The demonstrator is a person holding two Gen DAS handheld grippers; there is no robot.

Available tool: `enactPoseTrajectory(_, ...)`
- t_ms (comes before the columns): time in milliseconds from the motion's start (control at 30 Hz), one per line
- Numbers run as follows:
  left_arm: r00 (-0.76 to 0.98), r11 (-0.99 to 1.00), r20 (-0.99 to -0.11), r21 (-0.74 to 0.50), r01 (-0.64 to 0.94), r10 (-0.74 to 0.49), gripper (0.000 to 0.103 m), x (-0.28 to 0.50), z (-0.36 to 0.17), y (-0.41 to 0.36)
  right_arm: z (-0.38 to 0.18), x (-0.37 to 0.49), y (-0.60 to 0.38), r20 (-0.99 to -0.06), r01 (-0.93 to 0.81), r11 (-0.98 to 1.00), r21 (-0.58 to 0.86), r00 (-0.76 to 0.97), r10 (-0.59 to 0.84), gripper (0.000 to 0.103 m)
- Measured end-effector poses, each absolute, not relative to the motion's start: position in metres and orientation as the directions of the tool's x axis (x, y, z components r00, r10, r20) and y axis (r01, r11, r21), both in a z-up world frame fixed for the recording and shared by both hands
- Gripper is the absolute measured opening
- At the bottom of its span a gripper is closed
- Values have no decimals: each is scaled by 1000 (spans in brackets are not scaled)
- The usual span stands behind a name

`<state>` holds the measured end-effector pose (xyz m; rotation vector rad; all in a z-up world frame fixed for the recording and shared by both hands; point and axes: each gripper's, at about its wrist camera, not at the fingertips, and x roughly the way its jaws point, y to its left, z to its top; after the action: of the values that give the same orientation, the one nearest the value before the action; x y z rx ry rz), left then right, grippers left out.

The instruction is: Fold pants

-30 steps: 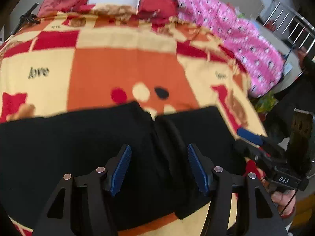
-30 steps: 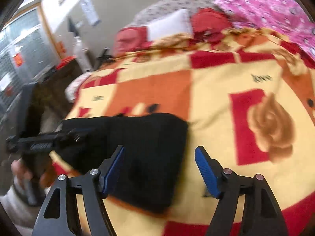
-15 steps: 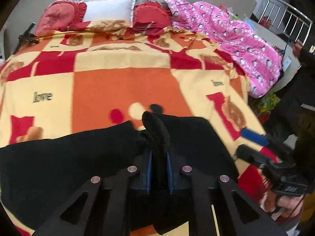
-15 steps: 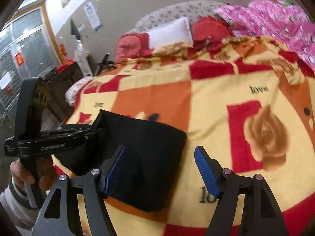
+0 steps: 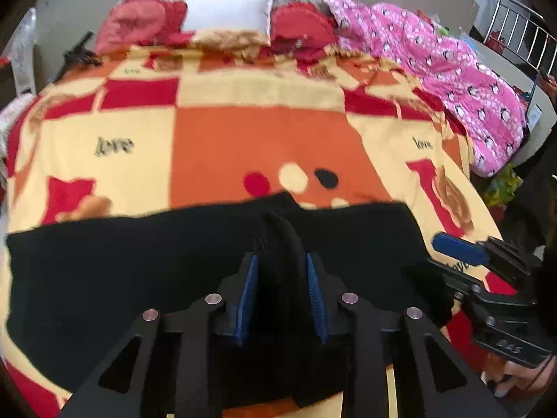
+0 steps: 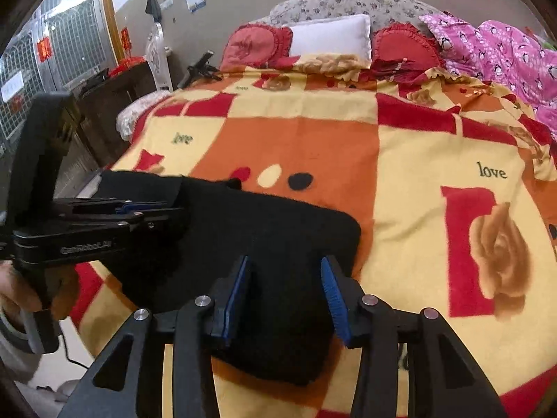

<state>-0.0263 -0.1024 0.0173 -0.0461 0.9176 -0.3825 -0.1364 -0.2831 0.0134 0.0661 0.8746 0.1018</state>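
Black pants [image 5: 139, 261] lie across the near edge of a patterned blanket [image 5: 243, 139]. My left gripper [image 5: 281, 261] has a raised ridge of the pants' cloth pinched between its blue pads [image 5: 249, 289]. Its jaws are opening, and the cloth still fills the gap. In the right wrist view the left gripper [image 6: 174, 205] holds that cloth slightly lifted. My right gripper [image 6: 285, 264] hovers over the pants' [image 6: 278, 226] right end. Its jaws are closing with cloth between the pads, which stand apart from it. It also shows as the right gripper [image 5: 435, 257] at the edge.
Red cushions [image 5: 139, 24] and a white pillow [image 5: 229, 10] sit at the head of the bed, and a pink quilt [image 5: 452, 69] is heaped along its right side. A dark cabinet [image 6: 104, 97] stands left of the bed. A hand [image 6: 17, 296] holds the left gripper's handle.
The left gripper shut on a ridge of the pants, then its jaws widened a little around it. The right gripper slid left over the pants' end and its jaws narrowed.
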Motion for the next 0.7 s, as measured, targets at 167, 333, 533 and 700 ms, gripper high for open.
enactPoseTrajectory(167,580,935,-742,-185,304,-335,41,-41,30,-97,23,-140,-280,-761,-64,993,95,639,114,50)
enactPoseTrajectory(333,586,937,-743,-166,308,-324,41,-49,28,-102,24,-146,-271,-758,-96,989,109,636,145,50)
enactPoseTrajectory(533,571,940,-762,-149,307,-307,41,-43,15,-108,17,-145,-268,-770,-120,985,120,615,169,49)
enactPoseTrajectory(700,548,945,-784,-145,295,-291,43,-27,1,-110,5,-141,-272,-780,-122,982,145,597,189,49)
